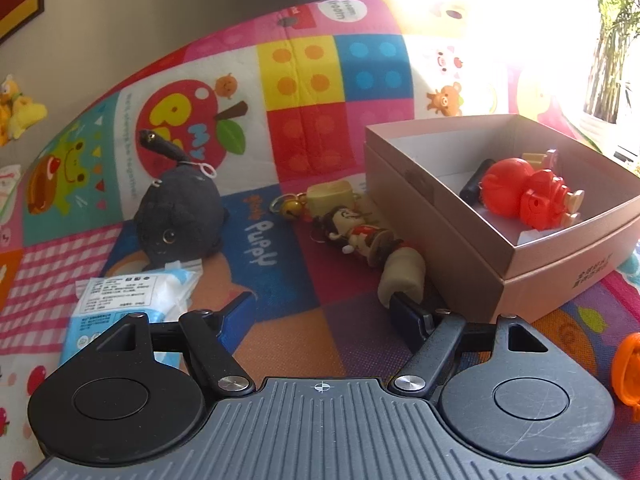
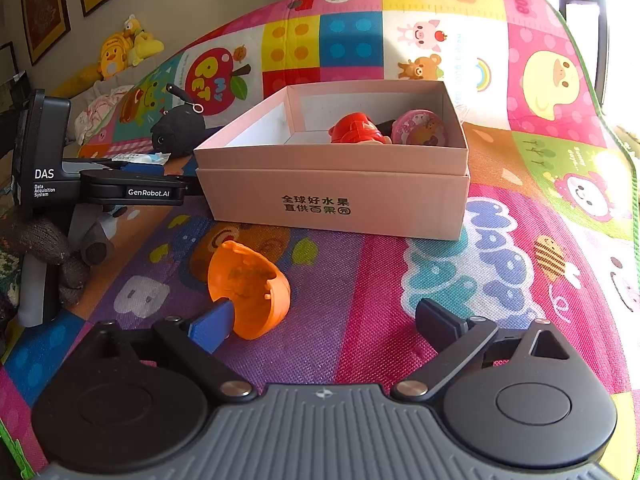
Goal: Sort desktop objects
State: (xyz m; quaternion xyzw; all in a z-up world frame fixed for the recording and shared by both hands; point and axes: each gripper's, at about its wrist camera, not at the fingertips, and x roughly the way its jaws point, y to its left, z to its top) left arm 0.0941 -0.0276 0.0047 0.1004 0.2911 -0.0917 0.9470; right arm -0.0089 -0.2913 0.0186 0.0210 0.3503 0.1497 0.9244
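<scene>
1. Left gripper (image 1: 324, 320): jaws apart, nothing between; low over play mat (image 1: 280, 328), right finger tip just beside beige roll (image 1: 402, 280).
2. Right gripper (image 2: 324, 320): jaws apart, empty; left finger in front of orange shell (image 2: 250, 288), contact unclear.
3. Box (image 2: 336, 200): open cardboard, on mat; holds red toy (image 2: 356, 130) and pink round case (image 2: 418, 128), side by side.
4. Doll (image 1: 356, 236): lying on mat against box's side, beside the roll.
5. Cream block (image 1: 330, 198) with bell (image 1: 290, 205): just behind doll.
6. Black plush (image 1: 180, 212): on mat, well left of box.
7. White packet (image 1: 120, 304): in front of plush, partly behind left gripper's frame.
</scene>
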